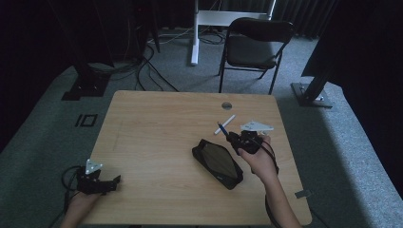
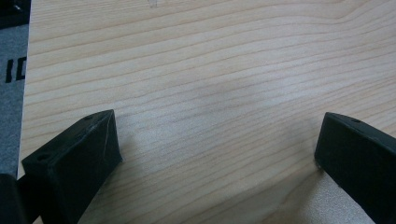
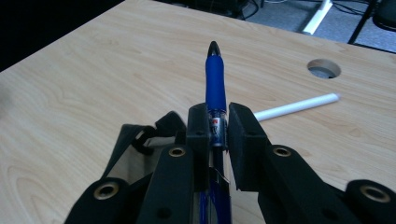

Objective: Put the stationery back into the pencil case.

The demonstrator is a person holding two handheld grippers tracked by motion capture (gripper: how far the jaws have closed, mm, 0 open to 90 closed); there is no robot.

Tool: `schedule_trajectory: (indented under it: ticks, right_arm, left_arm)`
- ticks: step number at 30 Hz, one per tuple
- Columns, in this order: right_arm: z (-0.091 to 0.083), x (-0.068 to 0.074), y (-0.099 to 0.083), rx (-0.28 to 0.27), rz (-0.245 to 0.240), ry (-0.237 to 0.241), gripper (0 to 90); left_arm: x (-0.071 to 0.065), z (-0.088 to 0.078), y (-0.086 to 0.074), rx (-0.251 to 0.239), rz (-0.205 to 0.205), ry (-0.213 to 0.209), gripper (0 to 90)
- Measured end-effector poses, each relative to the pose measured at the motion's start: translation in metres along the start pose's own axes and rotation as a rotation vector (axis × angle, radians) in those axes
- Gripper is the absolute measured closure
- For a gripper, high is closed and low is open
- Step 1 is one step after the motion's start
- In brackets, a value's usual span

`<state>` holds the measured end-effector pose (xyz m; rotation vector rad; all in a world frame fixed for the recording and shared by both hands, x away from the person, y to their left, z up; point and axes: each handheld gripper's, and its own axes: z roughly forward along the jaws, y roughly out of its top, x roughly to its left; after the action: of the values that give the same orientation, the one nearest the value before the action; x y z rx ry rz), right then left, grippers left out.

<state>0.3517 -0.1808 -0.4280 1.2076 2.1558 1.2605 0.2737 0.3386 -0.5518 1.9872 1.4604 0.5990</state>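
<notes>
Your right gripper (image 3: pixel 217 135) has its fingers pinching the blue pen (image 3: pixel 215 79), barrel in line with them, tip toward 12 o'clock; the open pencil case (image 1: pixel 217 162) lies at its 8 o'clock on the bench (image 1: pixel 157 137); left gripper (image 2: pixel 215 154) fingers spread, well apart.

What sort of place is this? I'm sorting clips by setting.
Probably a lab or recording studio: a lone wooden table on grey carpet, loose cables across the floor, dark curtains behind, and a black chair.

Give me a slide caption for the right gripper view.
Right gripper clamps a blue pen above the wooden table, white pen lying beyond.
</notes>
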Motion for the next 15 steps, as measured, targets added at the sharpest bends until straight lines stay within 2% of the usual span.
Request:
schedule_trajectory:
  ticks: [15]
  right_arm:
    - [0.009,0.021,-0.006,0.046,-0.035,0.06,79.2]
  left_arm:
    - [0.0,0.0,0.0,-0.001,-0.002,0.0,0.1]
